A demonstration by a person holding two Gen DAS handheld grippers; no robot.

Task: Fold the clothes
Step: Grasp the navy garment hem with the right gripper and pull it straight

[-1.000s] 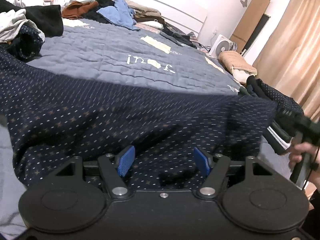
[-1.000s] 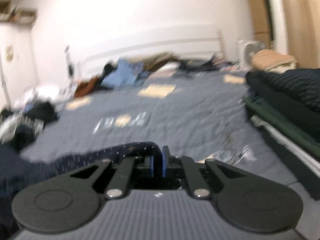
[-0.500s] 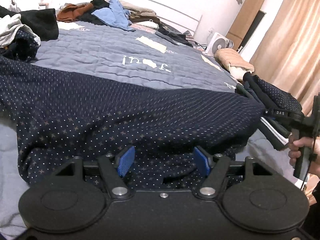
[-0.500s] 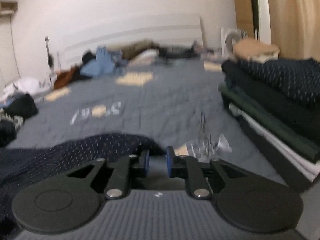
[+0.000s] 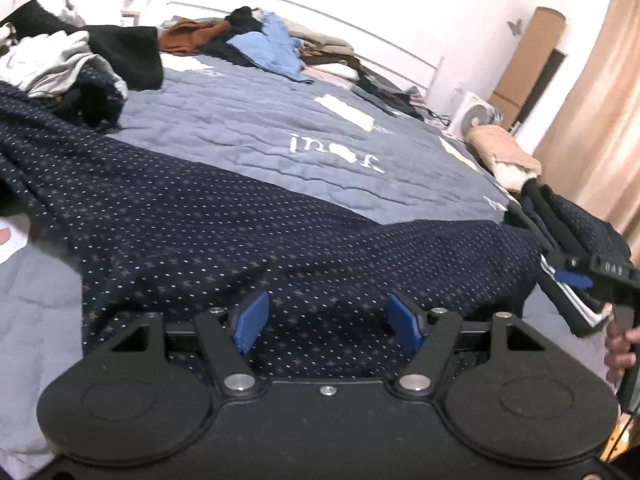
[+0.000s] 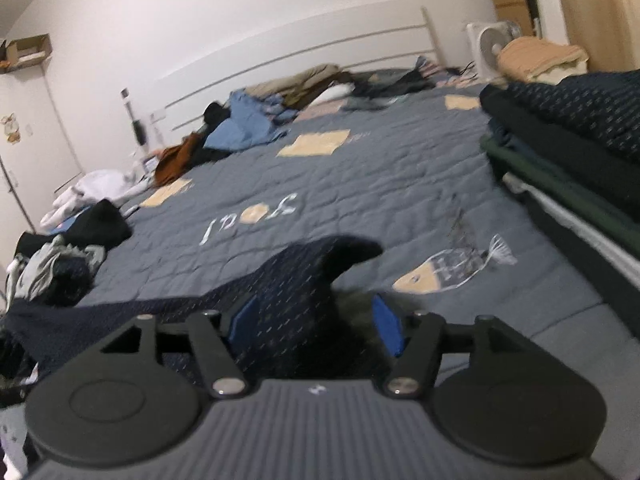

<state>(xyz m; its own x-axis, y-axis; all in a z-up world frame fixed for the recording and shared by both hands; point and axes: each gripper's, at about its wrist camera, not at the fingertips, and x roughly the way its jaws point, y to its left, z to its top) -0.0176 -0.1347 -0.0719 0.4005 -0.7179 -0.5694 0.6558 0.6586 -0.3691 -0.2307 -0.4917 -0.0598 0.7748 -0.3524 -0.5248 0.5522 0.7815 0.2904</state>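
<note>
Across the near half of the bed (image 5: pixel 248 128) lies the one garment I am working, a navy dotted cloth (image 5: pixel 240 232), spread wide from the left edge to a folded edge at the right. In my judgement the fold step is just being let go: my right gripper (image 6: pixel 316 322) has its jaws opening, and a peaked corner of the cloth stands between the blue pads without either pad pressing on it. My left gripper (image 5: pixel 326 318) hovers over the near hem with its jaws apart and nothing pinched; cloth shows below the gap, not in it.

The next move, as I read it, calls for a fresh hold with both claws on the long near edge, well apart from each other, so the cloth can be carried over itself towards the far side. The released corner looks likely to slump, so I would take it low.

Counting, largest first: one bed; one cloth in hand; one stack of folded clothes (image 6: pixel 568 136) at the right, where I can tell at least four layers; two loose heaps, one far along the headboard (image 5: pixel 264 44) and one at the far left (image 5: pixel 72 68); one tan folded bundle (image 6: pixel 540 58) beyond the stack; one white fan (image 6: pixel 494 46); two grippers.
</note>
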